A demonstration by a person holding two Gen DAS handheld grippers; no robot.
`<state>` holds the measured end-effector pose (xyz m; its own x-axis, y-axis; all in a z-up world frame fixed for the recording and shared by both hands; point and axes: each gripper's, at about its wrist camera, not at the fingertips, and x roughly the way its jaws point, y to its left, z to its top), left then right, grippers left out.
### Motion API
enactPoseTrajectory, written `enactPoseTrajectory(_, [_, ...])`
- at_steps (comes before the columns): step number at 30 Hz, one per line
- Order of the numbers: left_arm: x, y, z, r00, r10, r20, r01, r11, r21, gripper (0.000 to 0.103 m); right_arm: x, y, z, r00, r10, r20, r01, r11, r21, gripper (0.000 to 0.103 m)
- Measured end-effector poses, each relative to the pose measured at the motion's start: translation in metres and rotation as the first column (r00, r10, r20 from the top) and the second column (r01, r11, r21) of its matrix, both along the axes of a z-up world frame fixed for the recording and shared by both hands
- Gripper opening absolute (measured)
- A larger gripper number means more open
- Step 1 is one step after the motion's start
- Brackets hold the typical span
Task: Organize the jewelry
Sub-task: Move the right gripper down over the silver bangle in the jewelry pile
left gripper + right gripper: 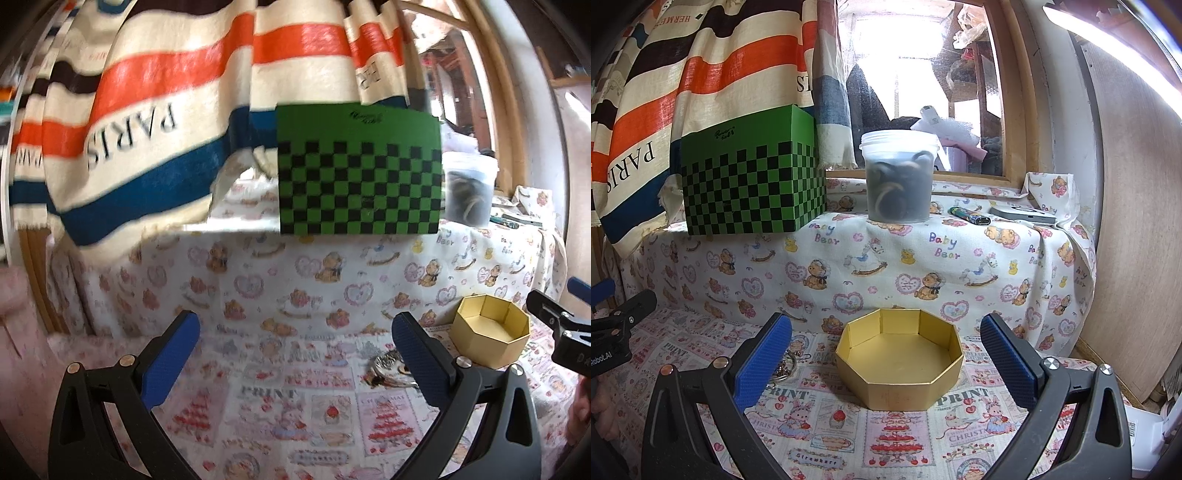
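Jewelry (388,367) lies in a small silvery heap on the printed cloth (280,402), just left of the gold octagonal box (899,363), which stands open and empty. In the left wrist view the heap is half hidden behind the inner finger of the left gripper (295,354); in the right wrist view only some rings and chain (786,365) show beside the right gripper's (886,354) left finger. What pieces make up the heap is hard to tell.

Both tongs are spread wide and hold nothing. The right one faces the box squarely, and the left one hangs over bare cloth with the jewelry off to its right.

The step in hand looks like the first pick. To do it well, the left gripper should probably swing right until the heap sits between its fingers, come down low so the pads meet the cloth, and close slowly on the bulk of the metal, since thin chain can slip out. The box is close, so the carry is short.

Farther back on the draped ledge stand a green checkered box (750,184) and a lidded plastic tub (899,177).
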<state>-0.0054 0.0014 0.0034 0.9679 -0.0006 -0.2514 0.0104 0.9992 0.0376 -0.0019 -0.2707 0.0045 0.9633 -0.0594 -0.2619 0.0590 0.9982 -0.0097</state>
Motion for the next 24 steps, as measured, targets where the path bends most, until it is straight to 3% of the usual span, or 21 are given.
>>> enactPoseTrajectory(2, [-0.001,0.000,0.005,1.000,0.008,0.012,-0.008,1.000,0.019,0.103,-0.001,0.001,0.000,1.000,-0.004,0.004,0.004,1.000,-0.014,0.103])
enactPoseTrajectory(6, [-0.004,0.016,0.017,1.000,0.004,0.010,-0.004,0.999,-0.052,0.103,0.002,0.000,0.002,0.999,0.022,-0.032,-0.022,1.000,0.002,0.103])
enactPoseTrajectory(9, [0.000,0.030,0.024,1.000,0.002,0.004,-0.001,0.996,-0.087,0.103,0.016,0.008,0.003,0.984,0.074,-0.165,-0.074,0.997,0.004,0.103])
enactPoseTrajectory(13, [0.020,0.051,0.021,0.996,0.011,-0.085,-0.021,0.992,-0.122,0.103,0.029,0.026,-0.001,0.952,0.128,-0.277,-0.125,0.992,0.027,0.103])
enactPoseTrajectory(18, [0.030,0.053,0.012,0.992,0.033,-0.121,-0.044,0.995,-0.088,0.103,0.058,0.053,-0.011,0.876,0.256,-0.409,-0.220,0.966,0.133,0.095])
enactPoseTrajectory(21, [0.031,0.049,0.010,0.991,0.040,-0.130,-0.048,0.997,-0.062,0.103,0.078,0.066,-0.018,0.829,0.265,-0.493,-0.204,0.963,0.174,0.084])
enactPoseTrajectory(24, [0.032,0.051,0.008,0.988,0.041,-0.146,-0.052,0.996,-0.077,0.103,0.096,0.076,-0.027,0.781,0.260,-0.568,-0.173,0.964,0.203,0.081])
